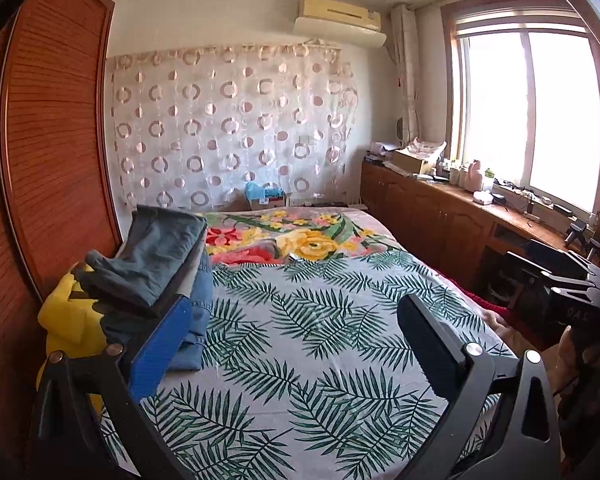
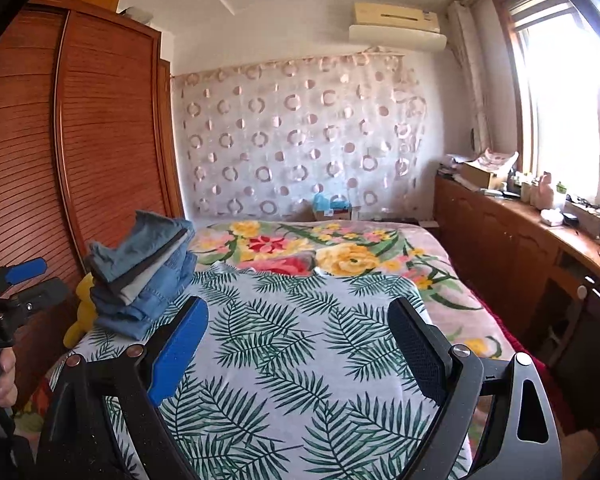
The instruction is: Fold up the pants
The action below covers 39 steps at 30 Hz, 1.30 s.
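Both grippers gaping, gripping nothing: left gripper (image 1: 296, 340), right gripper (image 2: 296, 344) above leaf-print sheet (image 2: 284, 360)

Pants (image 2: 140, 276) folded in stack at 10 o'clock, at bed's left edge, topmost pair tilted, overhanging

Risk: nudge from blue finger pad (image 1: 162, 344) just beside stack tips it off edge; leaning top pair likely slides first

Hidden: stack's base behind pad in left view; yellow item (image 1: 70, 320) partly covered, identity unclear; number of pairs uncertain

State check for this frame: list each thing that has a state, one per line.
left tongs: open, empty, above the bed
right tongs: open, empty
stack of pants: folded, piled at the bed's left edge
leaf-print sheet: spread flat
wardrobe doors: closed
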Each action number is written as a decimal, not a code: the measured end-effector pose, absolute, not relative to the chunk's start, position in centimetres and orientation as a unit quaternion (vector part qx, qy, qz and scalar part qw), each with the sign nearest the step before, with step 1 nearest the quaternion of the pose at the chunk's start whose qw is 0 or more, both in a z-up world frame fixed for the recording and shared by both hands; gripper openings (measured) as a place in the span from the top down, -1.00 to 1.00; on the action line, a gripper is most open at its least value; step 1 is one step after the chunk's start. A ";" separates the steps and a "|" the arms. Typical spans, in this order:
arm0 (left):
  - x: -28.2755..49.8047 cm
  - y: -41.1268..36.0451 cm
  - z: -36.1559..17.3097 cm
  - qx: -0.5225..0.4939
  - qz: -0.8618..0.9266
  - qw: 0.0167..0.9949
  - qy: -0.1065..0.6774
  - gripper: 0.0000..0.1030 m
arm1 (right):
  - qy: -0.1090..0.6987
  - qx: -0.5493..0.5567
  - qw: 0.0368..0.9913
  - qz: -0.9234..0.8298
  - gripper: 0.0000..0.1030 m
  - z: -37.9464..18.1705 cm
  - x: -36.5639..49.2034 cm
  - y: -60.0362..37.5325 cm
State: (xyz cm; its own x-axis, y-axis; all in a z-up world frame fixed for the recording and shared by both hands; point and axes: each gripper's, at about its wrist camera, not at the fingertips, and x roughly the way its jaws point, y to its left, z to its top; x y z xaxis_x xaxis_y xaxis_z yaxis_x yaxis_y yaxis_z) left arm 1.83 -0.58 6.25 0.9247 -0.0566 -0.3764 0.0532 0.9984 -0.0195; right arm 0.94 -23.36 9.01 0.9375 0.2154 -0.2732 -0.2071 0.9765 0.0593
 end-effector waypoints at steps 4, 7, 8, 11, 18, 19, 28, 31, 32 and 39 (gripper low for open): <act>1.3 -0.3 7.0 -0.007 -0.020 0.984 0.177 -0.99 | 0.132 0.014 0.987 0.096 -0.79 9.1 -0.1 -22.8; 1.1 0.0 7.4 -0.007 -0.013 0.985 0.170 -0.99 | 0.125 0.016 0.988 0.085 -0.79 9.1 -0.8 -22.5; 1.0 0.2 7.6 -0.008 -0.009 0.986 0.167 -0.99 | 0.123 0.017 0.989 0.083 -0.79 9.1 -0.9 -22.6; 0.9 0.4 7.6 -0.011 -0.005 0.986 0.164 -0.99 | 0.119 0.017 0.990 0.080 -0.79 9.0 -1.0 -22.3; 0.7 0.6 7.5 -0.012 -0.003 0.987 0.163 -0.99 | 0.118 0.017 0.989 0.085 -0.79 8.6 -0.7 -22.5; 0.7 0.6 7.5 -0.012 -0.002 0.987 0.163 -0.99 | 0.119 0.017 0.989 0.085 -0.79 8.5 -0.6 -22.5; 0.7 0.7 7.4 -0.012 -0.003 0.986 0.164 -0.99 | 0.122 0.016 0.988 0.092 -0.79 8.3 -0.4 -23.1; 0.7 0.7 7.5 -0.012 -0.003 0.986 0.164 -0.99 | 0.121 0.016 0.988 0.092 -0.79 8.3 -0.4 -23.3; 0.7 0.7 7.5 -0.012 -0.002 0.986 0.165 -0.99 | 0.121 0.015 0.988 0.092 -0.79 8.3 -0.5 -23.2; 0.8 0.7 7.4 -0.012 -0.002 0.986 0.165 -0.99 | 0.120 0.016 0.988 0.096 -0.79 8.2 -0.3 -23.5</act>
